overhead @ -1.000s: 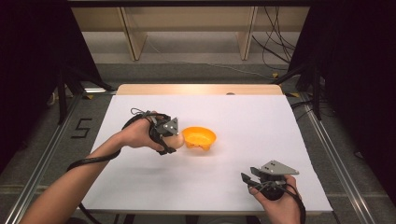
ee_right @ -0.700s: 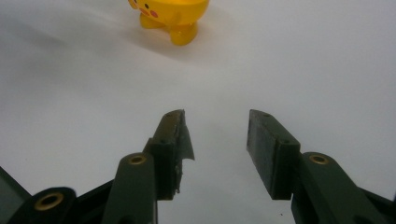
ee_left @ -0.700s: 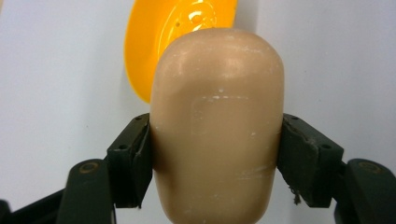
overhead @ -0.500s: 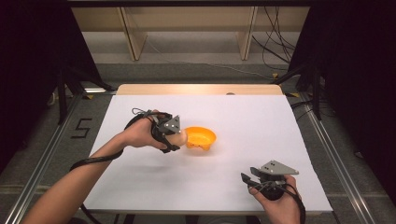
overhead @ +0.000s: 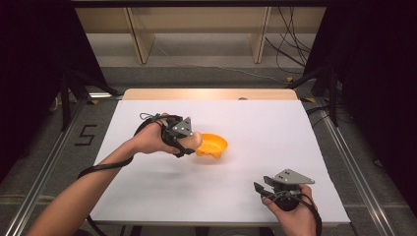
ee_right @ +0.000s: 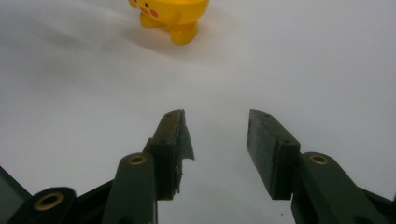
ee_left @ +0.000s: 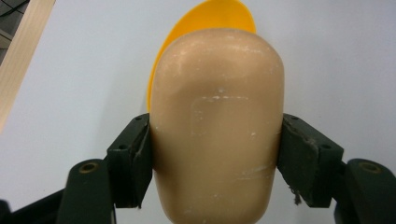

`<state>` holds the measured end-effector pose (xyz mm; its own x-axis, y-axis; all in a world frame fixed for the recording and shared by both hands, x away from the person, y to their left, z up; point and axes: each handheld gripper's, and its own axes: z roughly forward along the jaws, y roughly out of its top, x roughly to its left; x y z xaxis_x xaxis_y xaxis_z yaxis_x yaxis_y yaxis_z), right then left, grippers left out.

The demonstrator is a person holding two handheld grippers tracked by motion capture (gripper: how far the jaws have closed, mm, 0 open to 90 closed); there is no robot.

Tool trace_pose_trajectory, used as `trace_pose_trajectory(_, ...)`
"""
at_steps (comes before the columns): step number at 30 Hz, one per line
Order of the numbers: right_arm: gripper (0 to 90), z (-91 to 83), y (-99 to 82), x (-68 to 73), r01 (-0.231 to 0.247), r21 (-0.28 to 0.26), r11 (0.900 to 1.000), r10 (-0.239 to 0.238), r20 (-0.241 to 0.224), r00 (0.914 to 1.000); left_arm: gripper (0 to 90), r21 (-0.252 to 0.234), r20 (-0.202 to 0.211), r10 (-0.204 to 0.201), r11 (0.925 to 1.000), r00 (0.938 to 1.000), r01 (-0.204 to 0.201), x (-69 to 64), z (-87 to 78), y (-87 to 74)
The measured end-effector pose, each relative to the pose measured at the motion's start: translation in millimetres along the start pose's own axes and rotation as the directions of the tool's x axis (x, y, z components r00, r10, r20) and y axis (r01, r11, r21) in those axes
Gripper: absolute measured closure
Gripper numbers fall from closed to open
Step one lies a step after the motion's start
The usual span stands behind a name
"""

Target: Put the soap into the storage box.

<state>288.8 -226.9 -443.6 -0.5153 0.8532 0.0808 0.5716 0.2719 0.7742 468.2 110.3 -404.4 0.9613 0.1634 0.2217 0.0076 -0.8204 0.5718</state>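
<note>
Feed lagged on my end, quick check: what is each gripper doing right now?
Left gripper: closed on the tan rounded piece, by the yellow bowl.
Right gripper: open, holding nothing, above the table.

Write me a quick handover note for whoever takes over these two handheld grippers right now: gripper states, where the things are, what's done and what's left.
Left gripper: shut on the tan, rounded, smooth bread-shaped object, held just left of the orange plastic bowl in the high view, about at its rim.
Right gripper: open, nothing between the jaws, held low at the near right of the white table, pointing toward the bowl.
Bowl: stands on small feet mid-table, with a cartoon face on its side.
Done: tan object picked up and brought to the bowl.
Left, probably: move it over the bowl, release it inside, pull the left gripper back.
</note>
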Motion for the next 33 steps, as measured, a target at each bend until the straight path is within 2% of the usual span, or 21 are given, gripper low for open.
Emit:
trace_pose_trajectory(1,56.9,0.0,0.1,-0.1,-0.001,0.000,1.0000,0.001,-0.003,1.0000,32.4,-0.001,-0.003,-0.004,1.0000,1.0000,0.004,0.3,0.5,0.2)
trace_pose_trajectory(2,56.9,0.1,-0.1,-0.4,0.006,0.002,1.0000,-0.006,0.005,1.0000,32.4,-0.017,0.001,-0.027,0.9995,0.9996,0.027,-0.3,2.1,0.0)
trace_pose_trajectory(3,56.9,0.1,-0.1,-0.3,0.003,0.002,1.0000,-0.003,0.004,1.0000,32.4,-0.001,0.007,-0.017,0.9999,0.9998,0.017,1.3,1.5,0.5)
trace_pose_trajectory(4,56.9,-0.4,-0.1,-0.1,0.003,0.005,1.0000,-0.003,0.009,1.0000,32.4,-0.024,-0.002,-0.036,0.9990,0.9993,0.036,0.3,3.5,0.3)
trace_pose_trajectory(6,56.9,-0.3,-0.1,-0.6,0.012,0.000,0.9999,-0.012,0.014,0.9998,32.4,-0.022,0.003,-0.037,0.9991,0.9993,0.037,1.1,4.0,0.4)
trace_pose_trajectory(7,56.9,0.1,-0.1,-0.3,0.004,0.003,1.0000,-0.004,0.005,1.0000,32.4,-0.010,-0.001,-0.012,0.9999,0.9999,0.012,3.8,3.8,1.1)
trace_pose_trajectory(8,56.9,0.1,-0.1,-0.8,0.015,-0.005,0.9999,-0.015,0.015,0.9998,32.4,-0.034,0.002,-0.043,0.9985,0.9991,0.043,2.8,5.5,1.4)
trace_pose_trajectory(14,56.9,-0.1,-0.2,-0.8,0.016,-0.003,0.9999,-0.016,0.019,0.9997,32.4,-0.046,0.002,-0.050,0.9977,0.9987,0.050,5.6,8.0,4.9)
trace_pose_trajectory(15,56.9,-0.1,-0.4,1.0,-0.008,0.002,1.0000,0.008,0.013,0.9999,32.4,-0.046,0.003,-0.040,0.9981,0.9992,0.040,6.5,8.5,5.8)
trace_pose_trajectory(16,56.9,-0.1,-0.4,1.0,-0.008,0.002,1.0000,0.008,0.013,0.9999,32.4,-0.043,0.003,-0.039,0.9983,0.9992,0.039,6.6,9.2,6.3)
trace_pose_trajectory(18,56.9,0.2,-0.2,-1.3,0.024,-0.005,0.9997,-0.024,0.020,0.9995,32.4,-0.048,0.004,-0.037,0.9981,0.9993,0.038,7.0,11.7,7.0)
trace_pose_trajectory(20,56.9,-0.2,-0.3,-1.1,0.022,-0.003,0.9997,-0.022,0.024,0.9995,32.4,-0.049,0.004,-0.036,0.9982,0.9993,0.036,7.7,13.1,7.2)
trace_pose_trajectory(21,56.9,-0.3,-0.8,1.9,-0.022,0.011,0.9997,0.022,0.007,0.9997,32.4,-0.050,0.004,-0.038,0.9980,0.9993,0.038,8.8,13.4,7.8)
trace_pose_trajectory(22,56.9,-0.3,-0.8,1.9,-0.022,0.011,0.9997,0.022,0.007,0.9997,32.4,-0.050,0.004,-0.038,0.9980,0.9993,0.038,8.8,13.4,7.8)
trace_pose_trajectory(23,56.9,0.7,-0.6,-0.3,0.000,0.002,1.0000,0.000,-0.001,1.0000,32.4,-0.061,0.006,-0.053,0.9967,0.9985,0.054,8.8,14.1,8.4)
trace_pose_trajectory(24,56.9,0.2,-0.4,-1.2,0.017,-0.002,0.9999,-0.017,0.016,0.9997,32.4,-0.061,0.006,-0.053,0.9967,0.9985,0.054,8.8,14.1,8.4)
trace_pose_trajectory(27,56.8,0.4,-0.4,-1.4,0.024,-0.005,0.9997,-0.024,0.020,0.9995,32.4,-0.049,0.018,-0.032,0.9982,0.9993,0.033,10.9,13.7,10.3)
trace_pose_trajectory(29,56.8,0.9,-0.7,-1.9,0.033,-0.007,0.9994,-0.033,0.020,0.9993,32.4,-0.067,0.007,-0.047,0.9966,0.9989,0.047,9.8,15.4,10.8)
trace_pose_trajectory(32,56.8,0.9,-0.7,-1.7,0.032,-0.006,0.9995,-0.032,0.020,0.9993,32.4,-0.058,0.005,-0.033,0.9978,0.9995,0.033,10.6,16.1,12.2)
trace_pose_trajectory(33,56.8,0.9,-0.7,-1.7,0.032,-0.006,0.9995,-0.032,0.020,0.9993,32.4,-0.067,0.007,-0.044,0.9967,0.9990,0.044,10.1,17.0,12.6)
